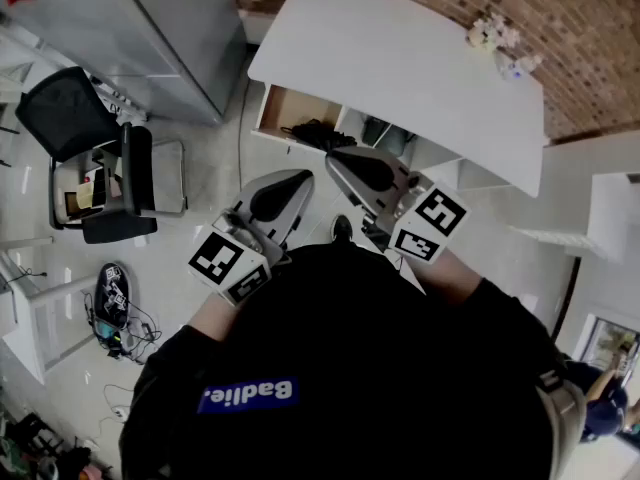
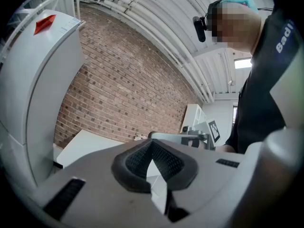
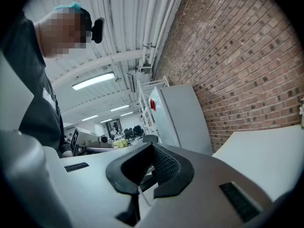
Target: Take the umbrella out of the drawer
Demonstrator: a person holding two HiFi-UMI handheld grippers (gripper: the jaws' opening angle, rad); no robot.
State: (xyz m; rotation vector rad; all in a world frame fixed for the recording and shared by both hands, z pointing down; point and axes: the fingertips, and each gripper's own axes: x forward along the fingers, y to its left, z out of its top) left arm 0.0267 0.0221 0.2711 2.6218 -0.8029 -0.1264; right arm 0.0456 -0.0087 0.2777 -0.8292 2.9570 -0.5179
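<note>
Reaching toward the goal, with nothing taken yet: holding the left tool (image 1: 298, 178) and the right tool (image 1: 338, 156) level and side by side, just short of the open drawer (image 1: 283, 106), both tips aiming toward it. Showing, in the left gripper view, pads pressed together on nothing, and in the right gripper view the same, pads pressed together and empty. Making out a dark bundle (image 1: 316, 133) inside the drawer, toward the end nearer the right tool, most likely being the umbrella, though looking too small to name for certain. Sitting under the white surface (image 1: 400, 58), the drawer is standing pulled out far enough to be leaving the bundle reachable from above. Judging the step in hand as the approach, so calling next for spreading one tool, probably the right one as the nearer to the drawer, then bringing it forward and down into the drawer, straddling the bundle across its narrow side, pinching firmly, and lifting clear of the drawer's walls without snagging on the surface above the drawer.
</note>
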